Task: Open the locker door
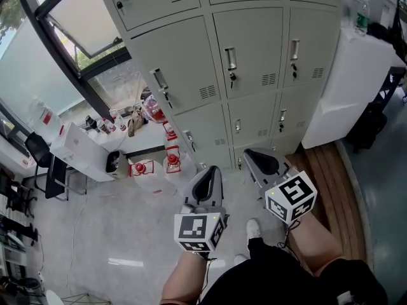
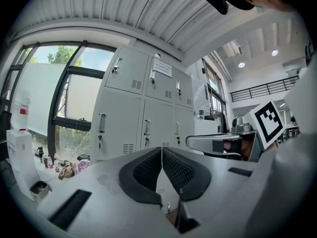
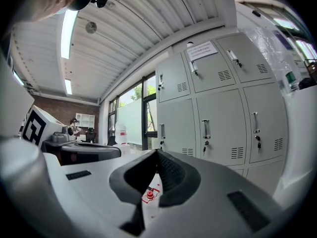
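A bank of grey lockers (image 1: 248,62) stands ahead, every door closed, each with a vertical handle and a key below it. The middle door's handle (image 1: 230,59) is in the head view; the same doors (image 2: 143,123) (image 3: 218,128) fill both gripper views. My left gripper (image 1: 206,182) is held low over the floor, jaws shut together with nothing between them (image 2: 161,155). My right gripper (image 1: 261,162) hangs beside it, a little nearer the lockers, also shut and empty (image 3: 157,158). Both are well short of the doors.
A white cabinet (image 1: 356,81) stands to the right of the lockers. Left of the lockers, bottles and red-and-white containers (image 1: 166,154) crowd the floor by a white box (image 1: 79,151). A black chair (image 1: 38,154) is at the far left. Large windows (image 1: 57,37) line the left wall.
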A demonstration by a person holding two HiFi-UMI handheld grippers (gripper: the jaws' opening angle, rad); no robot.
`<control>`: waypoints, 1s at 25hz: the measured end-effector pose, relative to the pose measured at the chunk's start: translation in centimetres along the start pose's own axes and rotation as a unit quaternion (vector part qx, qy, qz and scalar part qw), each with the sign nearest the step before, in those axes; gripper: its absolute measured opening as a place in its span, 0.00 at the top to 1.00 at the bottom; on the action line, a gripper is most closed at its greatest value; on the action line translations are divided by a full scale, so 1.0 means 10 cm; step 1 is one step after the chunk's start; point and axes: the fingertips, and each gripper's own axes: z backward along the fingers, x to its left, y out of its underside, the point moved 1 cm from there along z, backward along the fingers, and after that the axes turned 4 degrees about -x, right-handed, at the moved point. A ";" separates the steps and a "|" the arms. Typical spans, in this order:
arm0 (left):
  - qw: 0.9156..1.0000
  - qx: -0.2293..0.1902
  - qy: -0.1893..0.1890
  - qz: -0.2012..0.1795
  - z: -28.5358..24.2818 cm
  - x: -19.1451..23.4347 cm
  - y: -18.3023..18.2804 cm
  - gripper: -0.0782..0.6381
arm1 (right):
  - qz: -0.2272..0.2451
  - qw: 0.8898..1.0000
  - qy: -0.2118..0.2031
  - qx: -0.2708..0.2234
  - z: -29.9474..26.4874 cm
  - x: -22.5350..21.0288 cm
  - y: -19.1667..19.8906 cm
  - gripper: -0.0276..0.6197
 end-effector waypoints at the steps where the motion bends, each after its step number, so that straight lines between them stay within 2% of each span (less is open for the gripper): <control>1: 1.000 0.000 0.000 0.001 -0.07 0.03 0.00 0.86 | 0.001 1.000 0.000 0.001 -0.06 -0.05 0.00 0.87; 12: 1.000 0.006 0.009 -0.006 -0.79 0.25 0.01 0.86 | 0.002 1.000 0.008 0.006 -0.60 -0.67 -0.02 0.87; 25: 1.000 -0.004 -0.011 -0.006 -1.37 0.44 -0.08 0.86 | 0.002 1.000 -0.001 0.000 -1.05 -1.18 -0.10 0.87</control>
